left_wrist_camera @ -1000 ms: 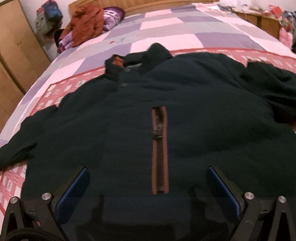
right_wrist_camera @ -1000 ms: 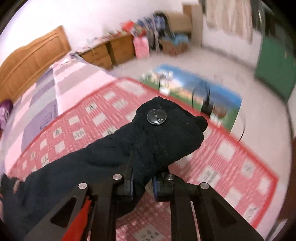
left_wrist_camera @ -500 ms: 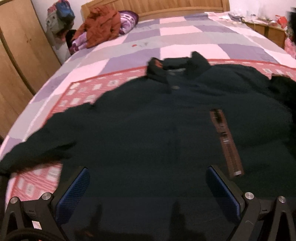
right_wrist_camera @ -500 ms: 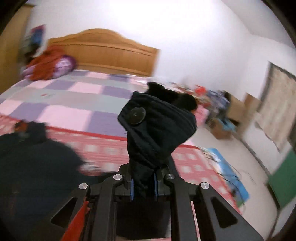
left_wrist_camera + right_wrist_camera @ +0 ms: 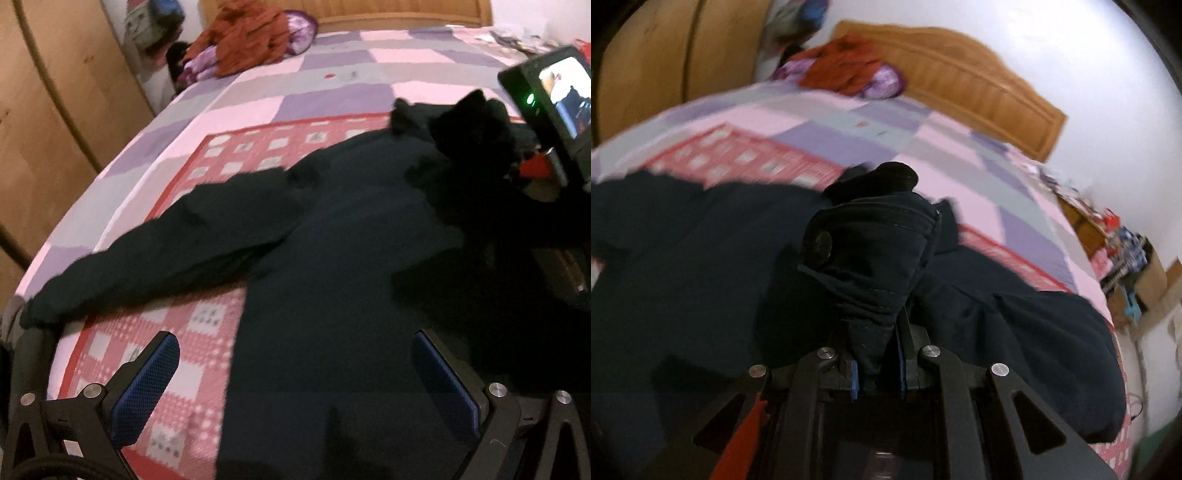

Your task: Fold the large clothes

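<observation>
Jacket point(image 5: 332, 266): dark, spread flat on the bed, over the red-checked blanket, body filling the lower middle of the left wrist view.

Left sleeve point(image 5: 155, 266): stretched out to the left across the blanket, its end near the bed's edge.

Cuff point(image 5: 875, 258): the other sleeve's end, bunched and lifted above the jacket body, with a round dark button point(image 5: 822, 245) on its left side.

Right gripper point(image 5: 877, 373): jaws pressed together on the cuff (blue pads squeeze the fabric from both sides); cloth stands up out of the grip.

Right gripper from the left view point(image 5: 546, 122): seen at the right edge, only its back with a lit screen and a green light, above the jacket's collar area.

Left gripper point(image 5: 295, 384): jaws spread wide, nothing between the pads; it hangs over the jacket's lower body, left finger point(image 5: 144, 387) over the blanket, right finger over dark cloth.

Blanket point(image 5: 192, 332): red and white checks, lying on a quilt point(image 5: 332, 62) of pink, purple and grey squares.

Clothes pile point(image 5: 251, 37): rust-orange and purple, at the bed's head, by the wooden headboard point(image 5: 979, 85).

Wardrobe point(image 5: 48, 110): wooden, left of the bed.

Focus: right wrist view is blurred (edges smeared).
</observation>
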{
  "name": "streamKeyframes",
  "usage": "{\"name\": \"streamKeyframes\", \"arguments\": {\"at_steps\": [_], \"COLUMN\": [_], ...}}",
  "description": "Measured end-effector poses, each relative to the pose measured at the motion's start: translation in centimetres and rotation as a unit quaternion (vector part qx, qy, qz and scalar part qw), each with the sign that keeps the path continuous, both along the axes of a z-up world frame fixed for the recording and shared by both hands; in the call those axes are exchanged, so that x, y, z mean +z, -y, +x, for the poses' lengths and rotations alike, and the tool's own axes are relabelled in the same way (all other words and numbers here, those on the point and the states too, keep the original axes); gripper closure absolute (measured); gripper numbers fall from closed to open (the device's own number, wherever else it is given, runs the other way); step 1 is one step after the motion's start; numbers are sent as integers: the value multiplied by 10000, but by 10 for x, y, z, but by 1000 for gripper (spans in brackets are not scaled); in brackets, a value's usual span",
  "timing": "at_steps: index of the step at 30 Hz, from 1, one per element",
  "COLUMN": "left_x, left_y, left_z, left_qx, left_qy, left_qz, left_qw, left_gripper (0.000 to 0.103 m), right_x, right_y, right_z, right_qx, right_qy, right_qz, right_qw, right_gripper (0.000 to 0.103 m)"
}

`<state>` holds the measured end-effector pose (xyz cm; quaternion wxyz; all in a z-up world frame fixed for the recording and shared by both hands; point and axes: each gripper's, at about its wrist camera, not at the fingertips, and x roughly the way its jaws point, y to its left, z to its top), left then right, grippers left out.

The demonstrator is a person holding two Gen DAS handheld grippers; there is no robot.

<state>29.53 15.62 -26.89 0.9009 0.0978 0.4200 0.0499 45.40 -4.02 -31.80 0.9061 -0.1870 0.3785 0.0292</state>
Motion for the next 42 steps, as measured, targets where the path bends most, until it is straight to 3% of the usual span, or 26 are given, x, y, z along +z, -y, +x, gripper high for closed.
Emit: {"name": "streamKeyframes", "arguments": {"at_steps": [3,8,12,14,15,17,19,22,24,26,28,31,35,37,39,42], "left_x": [-6,-13,-13,-12,-12,-13,-14,-15,-14,-13,-14,-17,-20,-19,-15,-12], "left_y": [-14,-26,-27,-26,-24,-21,-16,-7,0,8,17,32,57,68,78,87], "left_z": [-3,-6,-5,-6,-6,-5,-3,0,2,2,3,4,4,5,8,15], "left_qx": [79,104,57,10,-13,-35,-55,-97,-148,-198,-247,-315,-453,-492,-510,-535], "left_qy": [-33,-103,-128,-92,-84,-89,-90,-116,-105,-93,-100,-142,-208,-232,-207,-128], "left_qz": [-51,-78,-100,-82,-83,-87,-108,-126,-140,-142,-140,-102,-34,-22,-44,-33], "left_qw": [10000,9999,9999,9999,9999,9999,9999,9998,9997,9997,9995,9994,9987,9985,9985,9985], "left_gripper": [0,0,0,0,0,0,0,0,0,0,0,0,0,0,0,0], "right_x": [-13,-7,-37,-49,-48,-42,-27,4,15,15,9,4,14,-1,-41,-54], "right_y": [-19,-34,-62,-71,-67,-55,-41,-2,36,94,143,224,239,243,267,312], "right_z": [6,19,36,36,33,23,0,-42,-59,-65,-62,-49,-22,-6,-4,-30], "right_qx": [41,-82,433,601,640,653,749,546,-2,-990,-1713,-2554,-2196,-2030,-2174,-3009], "right_qy": [-58,58,-506,-765,-822,-842,-637,-82,240,400,287,-5,254,-23,-688,-912], "right_qz": [-166,259,-81,-240,-68,212,573,678,594,184,-163,87,126,57,-146,-90], "right_qw": [9998,9996,9977,9950,9945,9941,9935,9962,9979,9941,9847,9668,9752,9792,9735,9493], "right_gripper": [88,87,80,69,63,38,30,26,23,20,20,20,20,20,20,20]}}
